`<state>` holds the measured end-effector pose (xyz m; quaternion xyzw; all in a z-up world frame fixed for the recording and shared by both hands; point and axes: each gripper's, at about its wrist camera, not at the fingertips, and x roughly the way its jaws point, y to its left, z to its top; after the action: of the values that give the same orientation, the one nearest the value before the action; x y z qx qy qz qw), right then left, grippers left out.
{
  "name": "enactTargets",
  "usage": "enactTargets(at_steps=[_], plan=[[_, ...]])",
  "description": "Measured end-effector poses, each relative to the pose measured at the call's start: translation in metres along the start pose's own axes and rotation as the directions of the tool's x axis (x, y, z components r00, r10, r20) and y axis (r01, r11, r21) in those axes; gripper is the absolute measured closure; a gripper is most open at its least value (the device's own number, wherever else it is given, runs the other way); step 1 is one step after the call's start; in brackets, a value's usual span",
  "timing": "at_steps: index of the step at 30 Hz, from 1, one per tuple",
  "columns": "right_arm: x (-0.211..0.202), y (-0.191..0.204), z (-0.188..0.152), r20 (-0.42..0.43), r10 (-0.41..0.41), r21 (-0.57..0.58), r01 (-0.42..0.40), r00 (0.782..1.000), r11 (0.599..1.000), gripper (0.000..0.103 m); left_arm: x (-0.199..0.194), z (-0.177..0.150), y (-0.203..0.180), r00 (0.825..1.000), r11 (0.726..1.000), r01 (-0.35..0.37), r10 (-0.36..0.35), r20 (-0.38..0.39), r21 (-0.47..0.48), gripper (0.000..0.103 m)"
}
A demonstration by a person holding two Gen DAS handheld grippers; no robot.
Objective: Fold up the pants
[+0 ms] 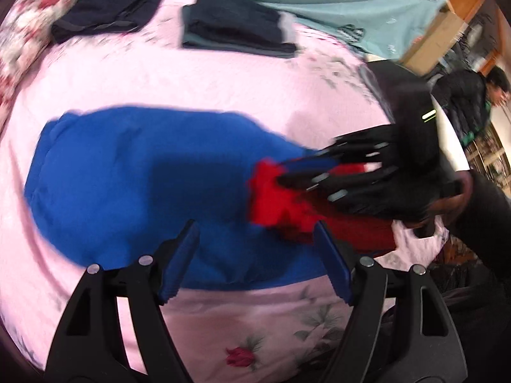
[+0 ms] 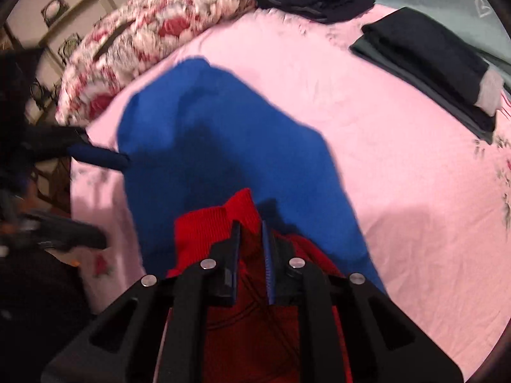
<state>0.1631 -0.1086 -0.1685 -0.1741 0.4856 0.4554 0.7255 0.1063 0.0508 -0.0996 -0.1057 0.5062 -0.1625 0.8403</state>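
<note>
From the left wrist view, the blue pants [image 1: 143, 185] lie spread on the pink bed sheet [image 1: 198, 83], and the left gripper [image 1: 255, 255] hangs over their near edge with its blue pads spread wide, holding nothing. Only this view shows the right gripper [image 1: 297, 172] from outside, reaching in from the right onto the red cuff [image 1: 274, 198] of the pants; a folded dark stack [image 1: 236, 25] sits farther back. The right wrist view gives the close look the other lacks (though blurred): its pads [image 2: 267, 255] stand nearly together, pinching red ribbed fabric [image 2: 217, 223], the blue cloth [image 2: 223, 146] stretching ahead, beside a floral quilt [image 2: 166, 16].
</note>
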Motion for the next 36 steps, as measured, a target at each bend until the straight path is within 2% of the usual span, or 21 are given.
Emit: enactTargets(at_steps=[3,4,6,8,10,11,14,16,19,21,22,23,24,25,26,28,29,30,32,34,36], plan=[[0.001,0.000,0.002,0.012,0.010,0.008,-0.010,1.000,1.000,0.084,0.005,0.017,-0.023,0.997,0.997,0.064,-0.066,0.042,0.053,0.028],[0.001,-0.001,-0.001,0.015,0.022,0.012,-0.022,1.000,1.000,0.077,0.013,0.023,-0.030,0.994,0.993,0.094,-0.098,0.045,0.073,0.027],[-0.003,-0.015,-0.003,0.032,0.091,0.091,-0.094,0.995,0.991,0.076,0.025,0.032,-0.031,0.988,0.988,0.144,-0.146,0.049,0.048,0.026],[-0.015,-0.030,-0.009,0.064,0.124,0.175,-0.133,0.990,0.975,0.076,0.034,0.039,-0.027,0.986,0.987,0.159,-0.159,0.052,-0.006,0.028],[-0.039,-0.045,-0.015,0.128,0.146,0.251,-0.174,0.981,0.952,0.075,0.035,0.045,-0.024,0.984,0.985,0.170,-0.167,0.066,-0.037,0.029],[-0.053,-0.051,-0.019,0.175,0.162,0.282,-0.207,0.971,0.937,0.072,0.036,0.047,-0.025,0.983,0.984,0.174,-0.171,0.067,-0.037,0.030],[-0.085,-0.077,-0.036,0.294,0.160,0.383,-0.269,0.942,0.884,0.068,0.033,0.051,-0.038,0.980,0.984,0.178,-0.178,0.086,0.001,0.030],[-0.097,-0.087,-0.045,0.316,0.124,0.420,-0.256,0.940,0.871,0.068,0.039,0.053,-0.049,0.978,0.979,0.198,-0.200,0.064,0.042,0.030],[-0.099,-0.091,-0.057,0.280,0.080,0.433,-0.200,0.957,0.879,0.068,0.068,0.043,-0.068,0.976,0.970,0.217,-0.216,-0.022,0.107,0.030],[-0.086,-0.089,-0.065,0.242,0.110,0.436,-0.209,0.964,0.876,0.069,0.093,0.034,-0.072,0.979,0.971,0.197,-0.187,-0.087,0.133,0.030],[-0.075,-0.089,-0.070,0.207,0.108,0.444,-0.192,0.972,0.875,0.069,0.108,0.028,-0.069,0.984,0.979,0.148,-0.131,-0.121,0.142,0.030],[-0.062,-0.093,-0.078,0.145,0.066,0.457,-0.126,0.987,0.880,0.070,0.120,0.023,-0.062,0.985,0.984,0.109,-0.088,-0.146,0.141,0.038],[-0.052,-0.098,-0.082,0.097,0.028,0.472,-0.071,0.995,0.879,0.070,0.121,0.018,-0.055,0.986,0.982,0.128,-0.111,-0.126,0.140,0.038],[-0.040,-0.101,-0.085,0.065,0.020,0.489,-0.049,0.998,0.871,0.073,0.118,0.020,-0.052,0.984,0.984,0.129,-0.111,-0.140,0.126,0.038],[-0.039,-0.100,-0.086,0.084,0.012,0.508,-0.053,0.996,0.860,0.069,0.113,0.023,-0.050,0.986,0.987,0.109,-0.091,-0.142,0.121,0.038],[-0.050,-0.091,-0.078,0.119,-0.013,0.521,-0.051,0.993,0.852,0.062,0.074,0.033,-0.045,0.997,0.989,0.062,-0.055,-0.054,0.138,0.031],[-0.058,-0.083,-0.072,0.154,-0.021,0.518,-0.062,0.988,0.853,0.058,0.058,0.036,-0.039,0.999,0.990,0.043,-0.042,-0.009,0.137,0.019],[-0.064,-0.075,-0.068,0.185,-0.035,0.513,-0.066,0.982,0.856,0.058,0.036,0.039,-0.026,0.999,0.992,-0.016,0.010,0.049,0.123,0.011],[-0.072,-0.058,-0.060,0.231,-0.052,0.496,-0.072,0.972,0.865,0.058,0.001,0.044,0.019,0.982,0.987,-0.153,0.148,0.118,0.037,0.011],[-0.070,-0.035,-0.044,0.254,-0.031,0.465,-0.094,0.967,0.880,0.058,-0.020,0.045,0.062,0.963,0.970,-0.233,0.240,0.126,-0.065,0.011],[-0.062,-0.014,-0.029,0.260,-0.004,0.439,-0.115,0.966,0.891,0.057,-0.032,0.042,0.113,0.943,0.939,-0.302,0.320,0.094,-0.164,0.011]])
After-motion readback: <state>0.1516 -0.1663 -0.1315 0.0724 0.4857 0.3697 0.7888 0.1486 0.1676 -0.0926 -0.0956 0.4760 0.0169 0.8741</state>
